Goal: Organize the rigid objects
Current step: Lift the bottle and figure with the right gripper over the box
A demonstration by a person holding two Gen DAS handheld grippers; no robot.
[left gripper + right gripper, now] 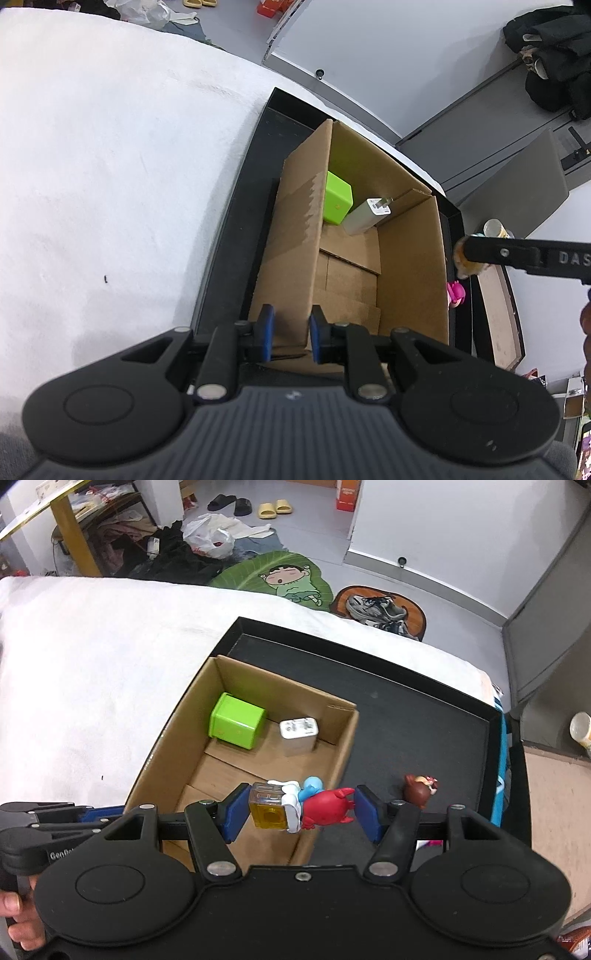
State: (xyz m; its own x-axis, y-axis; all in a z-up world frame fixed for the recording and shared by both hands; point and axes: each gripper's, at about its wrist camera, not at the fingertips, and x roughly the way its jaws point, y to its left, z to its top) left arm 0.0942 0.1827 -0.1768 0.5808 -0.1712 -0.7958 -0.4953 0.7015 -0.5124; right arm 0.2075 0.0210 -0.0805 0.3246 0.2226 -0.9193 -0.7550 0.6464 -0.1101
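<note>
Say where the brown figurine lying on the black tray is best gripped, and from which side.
Probably from above, jaws across the rounded brown body of the brown figurine. It lies on the black tray outside the cardboard box, with bare tray around it, so fingers can drop on both sides. The lighter ear end looks small and uneven, a poorer hold. The right gripper is occupied.

Pink toy point(456, 294) half behind box wall point(410, 273)

We see left gripper point(291, 328) clamped on cardboard box point(295, 229) near wall. Green cube point(337, 203), white charger point(365, 216) inside. Box sits in black tray point(236, 236). Right gripper point(466, 258) at right holding yellowish object.
</note>
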